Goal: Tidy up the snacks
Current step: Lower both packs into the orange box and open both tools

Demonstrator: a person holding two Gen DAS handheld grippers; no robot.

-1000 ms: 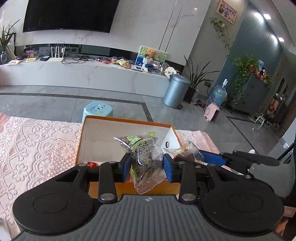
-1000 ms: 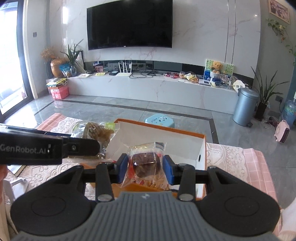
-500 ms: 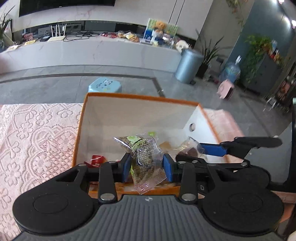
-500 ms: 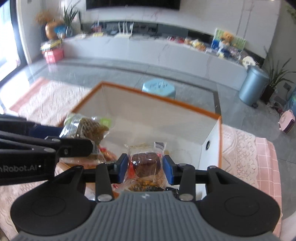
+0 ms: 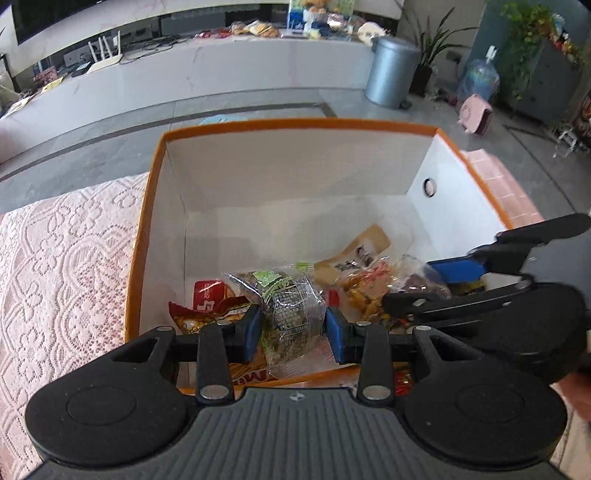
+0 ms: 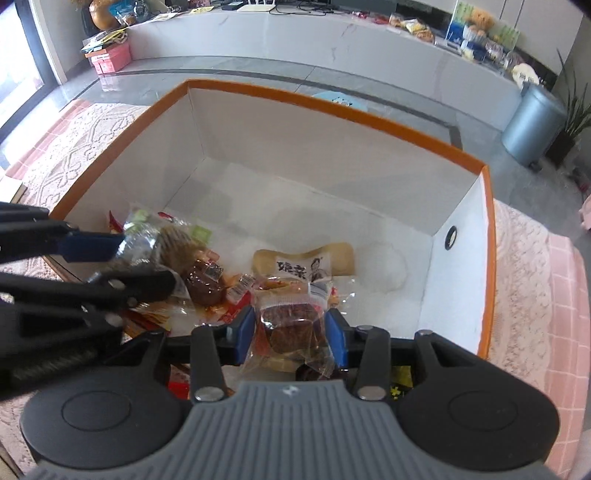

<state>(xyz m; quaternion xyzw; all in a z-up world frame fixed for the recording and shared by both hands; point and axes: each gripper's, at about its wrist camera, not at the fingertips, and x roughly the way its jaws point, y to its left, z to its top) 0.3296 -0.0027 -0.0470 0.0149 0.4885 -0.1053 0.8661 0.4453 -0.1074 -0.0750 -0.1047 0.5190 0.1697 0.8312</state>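
Note:
An open white box with an orange rim stands on the lace cloth, with several snack packets on its floor. My left gripper is shut on a clear green-labelled snack packet, held inside the box over its near left part. My right gripper is shut on a clear packet with a dark brown snack, held low at the box's near side. A tan packet with printed characters lies on the floor ahead of it. Each gripper shows in the other's view, the right one, the left one.
A pink lace tablecloth covers the table on both sides of the box. Beyond the table are a grey tiled floor, a blue stool, a grey bin and a long white TV bench.
Both grippers have tilted down and moved forward over the box's near wall and lowered inside, each still holding its packet. The box floor and its packets have come into view.

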